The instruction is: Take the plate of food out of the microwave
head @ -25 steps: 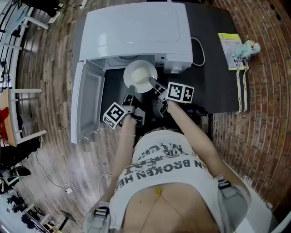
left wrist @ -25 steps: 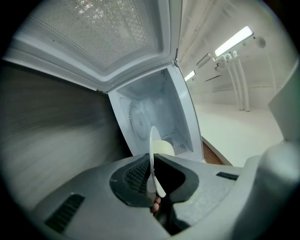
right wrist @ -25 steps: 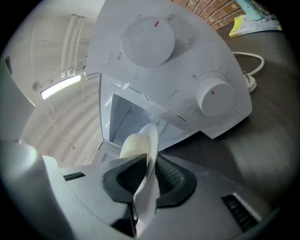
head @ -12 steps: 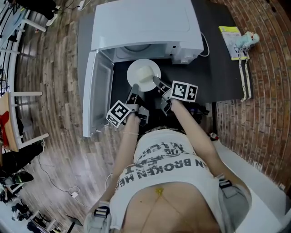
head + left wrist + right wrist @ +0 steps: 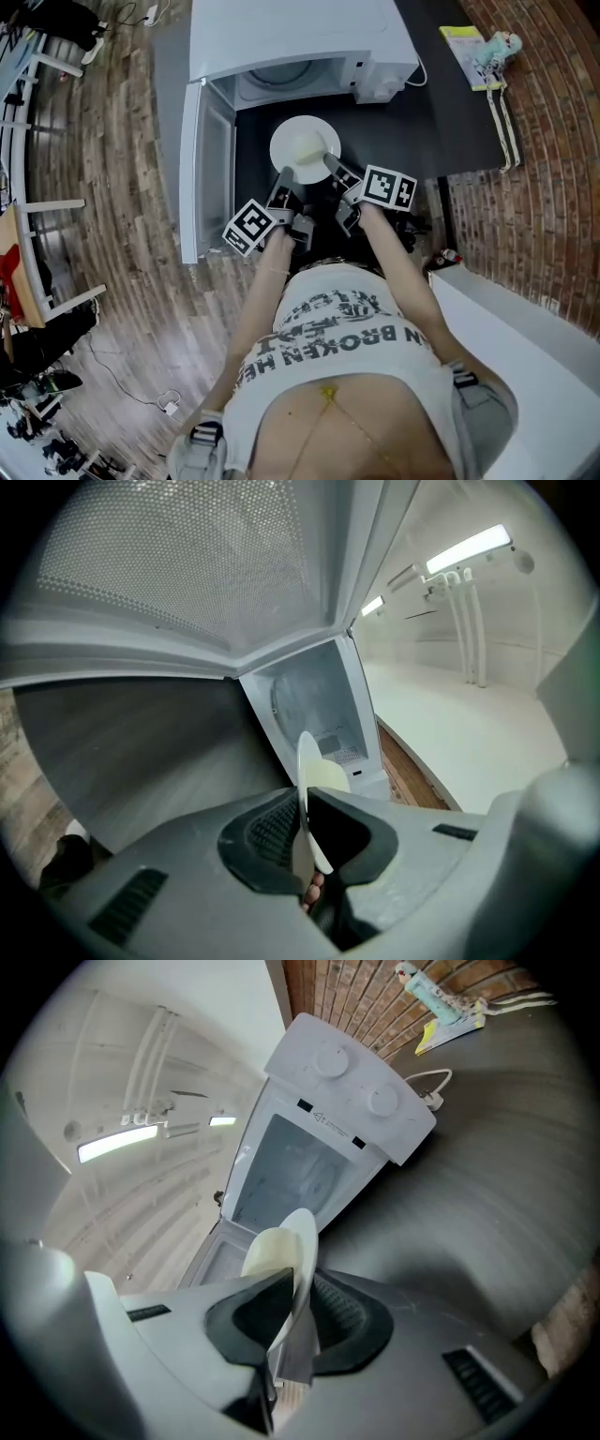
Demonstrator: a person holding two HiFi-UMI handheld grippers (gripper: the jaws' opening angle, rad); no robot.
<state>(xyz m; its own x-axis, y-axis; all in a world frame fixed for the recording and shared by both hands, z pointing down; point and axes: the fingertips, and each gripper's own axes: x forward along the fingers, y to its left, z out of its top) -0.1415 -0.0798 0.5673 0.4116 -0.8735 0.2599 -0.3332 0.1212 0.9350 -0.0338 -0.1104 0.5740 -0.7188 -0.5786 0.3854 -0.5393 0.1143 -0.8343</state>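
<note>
White plate (image 5: 305, 148), carrying a pale cream mound of food (image 5: 300, 143), lies upper centre of the head view. I note it is outside the cavity of the white microwave (image 5: 291, 37), just in front of the opening and over the dark bench (image 5: 450, 112). I cannot tell whether it touches the bench.

The left hand-held gripper (image 5: 283, 180) is pinching the plate at its lower left rim. In the left gripper view the rim stands edge-on, clamped between the two dark pads. The right hand-held gripper (image 5: 334, 167) is pinching the lower right rim. The right gripper view shows the same edge-on grip, with the food on the side facing left of frame.

The microwave door (image 5: 202, 164) is swung fully open, at the left of the opening. A white cable (image 5: 419, 67) runs by the microwave's right side.

At the upper right of the head view a booklet (image 5: 466, 42) and a small toy figure (image 5: 504, 41) lie on the bench, well apart from the plate.
</note>
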